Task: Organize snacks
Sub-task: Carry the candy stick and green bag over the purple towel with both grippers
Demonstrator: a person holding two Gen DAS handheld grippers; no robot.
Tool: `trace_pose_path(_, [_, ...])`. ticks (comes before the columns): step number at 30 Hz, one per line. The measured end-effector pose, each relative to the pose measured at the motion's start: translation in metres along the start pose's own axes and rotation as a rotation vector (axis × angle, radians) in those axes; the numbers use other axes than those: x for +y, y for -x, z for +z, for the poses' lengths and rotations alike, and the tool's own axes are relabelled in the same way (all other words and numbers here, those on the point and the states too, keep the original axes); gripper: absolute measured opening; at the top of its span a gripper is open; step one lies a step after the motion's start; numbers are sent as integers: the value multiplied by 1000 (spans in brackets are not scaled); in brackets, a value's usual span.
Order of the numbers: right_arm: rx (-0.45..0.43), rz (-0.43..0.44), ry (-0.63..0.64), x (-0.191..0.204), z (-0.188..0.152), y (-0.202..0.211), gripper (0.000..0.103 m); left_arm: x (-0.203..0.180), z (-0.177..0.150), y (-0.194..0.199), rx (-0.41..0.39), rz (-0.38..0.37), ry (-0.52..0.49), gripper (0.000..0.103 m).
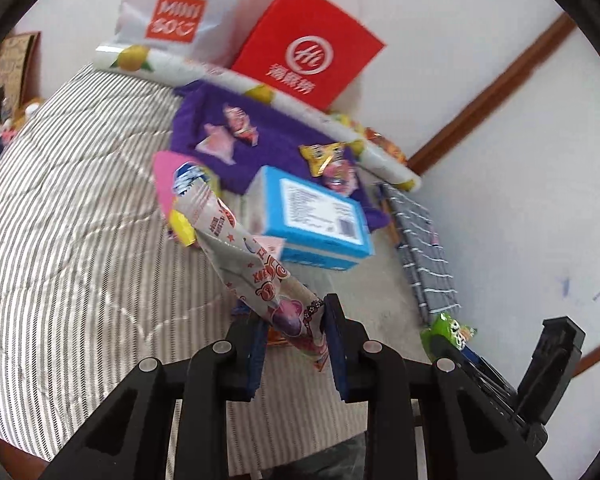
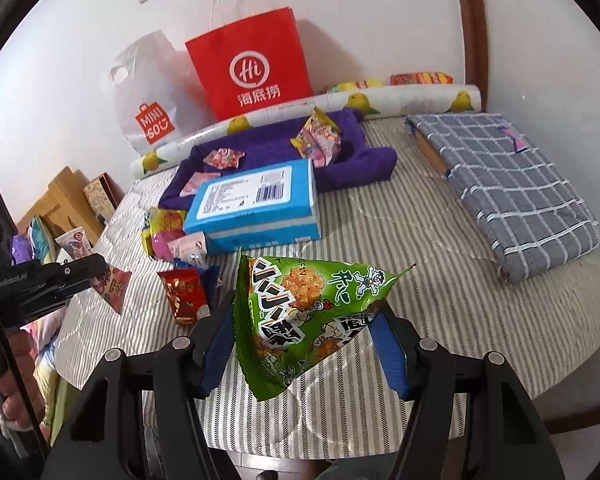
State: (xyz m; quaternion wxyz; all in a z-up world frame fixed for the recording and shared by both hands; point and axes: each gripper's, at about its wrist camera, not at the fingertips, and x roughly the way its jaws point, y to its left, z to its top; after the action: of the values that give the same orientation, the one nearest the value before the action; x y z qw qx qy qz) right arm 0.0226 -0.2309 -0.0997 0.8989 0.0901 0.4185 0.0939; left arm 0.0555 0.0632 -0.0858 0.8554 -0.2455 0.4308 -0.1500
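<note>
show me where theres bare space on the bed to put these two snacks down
Bare striped cover lies between the blue box and the grey checked cloth, running to the near edge. Left of the box it is crowded with loose snack packets; the purple towel behind also holds packets.

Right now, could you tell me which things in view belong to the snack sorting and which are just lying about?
Job: green snack bag in right gripper; pale snack packet in left gripper; red snack packet; blue box.
Lying about: red paper bag; checked cloth.
</note>
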Motion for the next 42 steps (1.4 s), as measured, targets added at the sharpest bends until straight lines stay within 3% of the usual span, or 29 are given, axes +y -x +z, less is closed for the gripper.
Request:
trace_pose_path(10, [-55,13,22,10,22,24,63,-33,17,18,-40,-38,-76,26])
trace_pose_path(19, [-93,-14,75,27,49,28,63,-39,41,12,-44,-50,-86,26])
trace_pose_path(42, [-116,-20,141,51,110,-12,63,-23,103,-39,-25,-62,-71,26])
